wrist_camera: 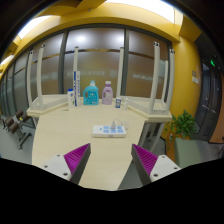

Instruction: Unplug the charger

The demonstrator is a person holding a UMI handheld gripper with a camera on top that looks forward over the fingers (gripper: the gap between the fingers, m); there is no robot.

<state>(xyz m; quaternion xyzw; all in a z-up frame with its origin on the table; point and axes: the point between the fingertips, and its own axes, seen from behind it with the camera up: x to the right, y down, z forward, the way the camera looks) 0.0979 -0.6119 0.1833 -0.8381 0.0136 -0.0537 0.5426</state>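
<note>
My gripper (111,160) is open, its two magenta pads (77,155) wide apart with only bare table top between them. It hovers over the near end of a long cream table (70,135). A small white object (110,129), possibly a charger or power strip, lies flat on the table well beyond the fingers. I cannot make out a cable or plug on it.
At the table's far end stand a blue bottle (91,94), a pink-white bottle (107,93) and small white boxes (72,98). White partition frames (34,80) flank the table. A potted plant (184,124) is at the right, chairs (18,128) at the left.
</note>
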